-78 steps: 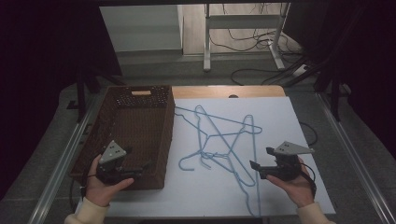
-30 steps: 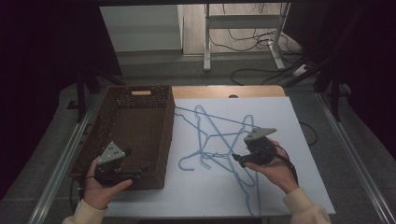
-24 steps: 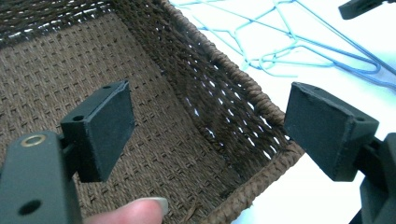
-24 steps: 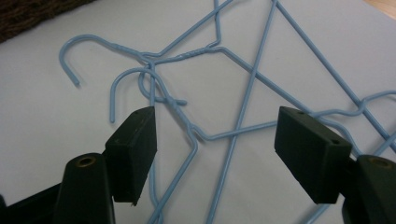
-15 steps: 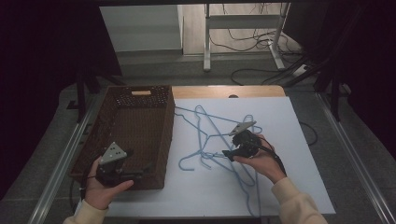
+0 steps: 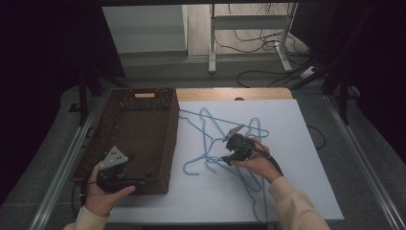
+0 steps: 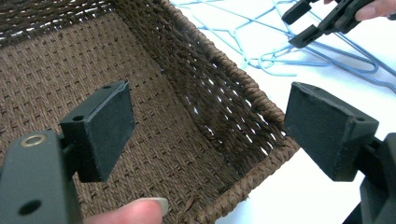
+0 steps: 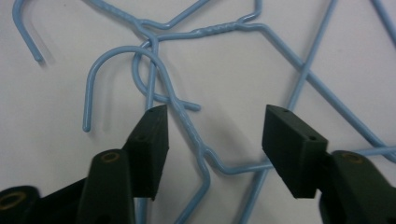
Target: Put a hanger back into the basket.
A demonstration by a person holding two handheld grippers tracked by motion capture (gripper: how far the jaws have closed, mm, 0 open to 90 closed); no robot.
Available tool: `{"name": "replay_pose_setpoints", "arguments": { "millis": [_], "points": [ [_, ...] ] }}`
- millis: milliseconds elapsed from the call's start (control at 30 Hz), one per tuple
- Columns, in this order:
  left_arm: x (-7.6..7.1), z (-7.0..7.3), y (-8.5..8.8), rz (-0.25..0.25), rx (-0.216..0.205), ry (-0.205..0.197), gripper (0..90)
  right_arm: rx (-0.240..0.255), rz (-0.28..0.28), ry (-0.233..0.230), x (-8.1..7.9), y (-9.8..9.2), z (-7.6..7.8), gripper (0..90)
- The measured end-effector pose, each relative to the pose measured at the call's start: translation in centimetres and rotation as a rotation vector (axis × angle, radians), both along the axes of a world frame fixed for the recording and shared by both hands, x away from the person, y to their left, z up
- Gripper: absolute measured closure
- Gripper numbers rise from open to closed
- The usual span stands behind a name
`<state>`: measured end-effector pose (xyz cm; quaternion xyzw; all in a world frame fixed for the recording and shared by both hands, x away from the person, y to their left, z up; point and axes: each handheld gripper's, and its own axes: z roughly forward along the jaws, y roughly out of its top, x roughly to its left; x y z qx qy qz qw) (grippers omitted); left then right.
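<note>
**Right jaws straddling a hanger neck**

Right gripper (image 8: 212,154) is hovering over the blue hangers (image 6: 210,143) on the white surface (image 6: 306,182), jaws parted and just now narrowing. One twisted hanger neck (image 8: 187,126) is lying between them, nearer the 9 o'clock jaw, unpinched. Left gripper (image 7: 210,140) is gaping over the wicker basket (image 6: 143,129), at 9 o'clock from the hangers.

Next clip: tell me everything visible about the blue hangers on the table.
The hangers are thin light-blue wire, each a triangle with a twisted neck and a curved hook. Several lie flat in a tangled heap, crossing one another, on the white tabletop right of the wicker basket. The right gripper is over the heap, one neck between its open jaws, which have just been closing.
</note>
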<state>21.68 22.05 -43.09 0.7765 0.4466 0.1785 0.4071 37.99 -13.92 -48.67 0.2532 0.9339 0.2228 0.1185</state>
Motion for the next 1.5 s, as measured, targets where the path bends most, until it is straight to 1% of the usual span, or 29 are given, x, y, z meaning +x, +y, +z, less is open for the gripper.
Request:
{"name": "replay_pose_setpoints", "arguments": {
  "millis": [33, 67, 100, 133, 167, 233, 300, 467, 533, 567, 600, 667, 700, 733, 800, 900, 933, 967, 1000, 1033, 1200, 1333, 1367, 1400, 1433, 1500],
  "points": [
    [0.0, 0.0, 0.0, 0.0, 0.0, 0.0, 16.3, 0.0, 0.0, 0.0, 0.0, 0.0, 0.0, 42.4],
    [0.0, 0.0, 0.0, 0.0, 0.0, -0.002, 16.4, -0.01, 0.011, 0.014, 0.2, 0.3, -0.3, 45.8],
    [-0.1, 0.0, 0.0, 0.0, 0.0, -0.002, 16.4, -0.015, 0.009, 0.023, 0.2, 0.5, -0.5, 46.6],
    [-0.1, 0.0, 0.1, -0.001, 0.001, -0.002, 16.4, -0.025, 0.019, 0.02, 0.3, 0.6, -0.6, 47.7],
    [-0.1, 0.0, 0.1, -0.001, 0.001, -0.002, 16.4, -0.025, 0.019, 0.02, 0.3, 0.6, -0.6, 47.7],
    [-0.1, 0.0, 0.1, 0.002, -0.001, -0.002, 16.4, -0.036, 0.027, 0.033, 0.5, 0.8, -1.0, 49.9],
    [-0.1, 0.0, 0.2, 0.002, -0.001, -0.002, 16.4, -0.042, 0.033, 0.033, 0.6, 0.8, -1.1, 50.8],
    [-0.1, 0.0, 0.2, 0.002, -0.001, -0.002, 16.4, -0.072, 0.06, 0.043, 0.8, 1.1, -1.7, 60.2],
    [-0.1, 0.1, 0.2, 0.001, -0.002, -0.004, 16.4, -0.07, 0.065, 0.059, 0.9, 1.2, -1.6, 63.9],
    [-0.1, 0.1, 0.2, 0.001, -0.002, -0.004, 16.4, -0.07, 0.065, 0.059, 0.9, 1.2, -1.6, 63.9],
    [-0.1, 0.0, 0.2, 0.001, -0.002, -0.004, 16.4, -0.061, 0.076, 0.085, 1.0, 1.1, -1.6, 70.1],
    [-0.1, 0.0, 0.2, 0.003, -0.002, -0.003, 16.4, -0.051, 0.086, 0.098, 1.1, 1.1, -1.6, 73.4],
    [-0.1, 0.0, 0.2, 0.003, -0.002, -0.003, 16.4, -0.051, 0.086, 0.098, 1.1, 1.1, -1.6, 73.4],
    [-0.1, 0.0, 0.3, 0.003, -0.002, -0.003, 16.4, -0.053, 0.101, 0.098, 1.1, 1.1, -1.6, 75.5],
    [-0.1, 0.0, 0.3, 0.003, -0.002, -0.003, 16.4, -0.049, 0.111, 0.096, 1.0, 1.1, -1.6, 77.3],
    [-0.1, 0.1, 0.4, 0.007, -0.004, -0.004, 16.4, -0.058, 0.123, 0.086, 1.0, 1.1, -1.6, 78.9],
    [-0.1, 0.1, 0.4, 0.007, -0.004, -0.005, 16.4, -0.071, 0.134, 0.073, 0.9, 1.0, -1.5, 80.9],
    [-0.1, 0.1, 0.4, 0.007, -0.004, -0.005, 16.3, -0.071, 0.134, 0.073, 0.9, 1.0, -1.5, 80.9],
    [-0.2, 0.1, 0.4, 0.009, -0.005, -0.006, 16.3, -0.085, 0.132, 0.057, 0.9, 0.9, -1.4, 82.9],
    [-0.2, 0.1, 0.4, 0.009, -0.006, -0.007, 16.3, -0.083, 0.137, 0.053, 1.0, 0.8, -1.4, 84.0],
    [-0.2, 0.2, 0.5, 0.011, -0.007, -0.008, 16.3, -0.038, 0.119, 0.046, 0.9, 0.0, -0.4, 85.7],
    [-0.2, 0.2, 0.4, 0.012, -0.007, -0.011, 16.3, -0.02, 0.119, 0.03, 0.8, -0.4, 0.1, 85.8],
    [-0.3, 0.3, 0.4, 0.012, -0.007, -0.014, 16.3, -0.009, 0.113, 0.021, 0.7, -0.7, 0.5, 85.9],
    [-0.3, 0.3, 0.4, 0.012, -0.007, -0.014, 16.3, -0.009, 0.113, 0.021, 0.7, -0.7, 0.5, 85.9],
    [-0.3, 0.4, 0.3, 0.012, -0.005, -0.019, 16.4, 0.002, 0.098, 0.006, 0.5, -1.0, 1.0, 85.9],
    [-0.4, 0.5, 0.1, 0.007, -0.007, -0.024, 16.4, 0.01, 0.082, -0.007, 0.4, -1.2, 1.5, 86.0]
  ]
}}
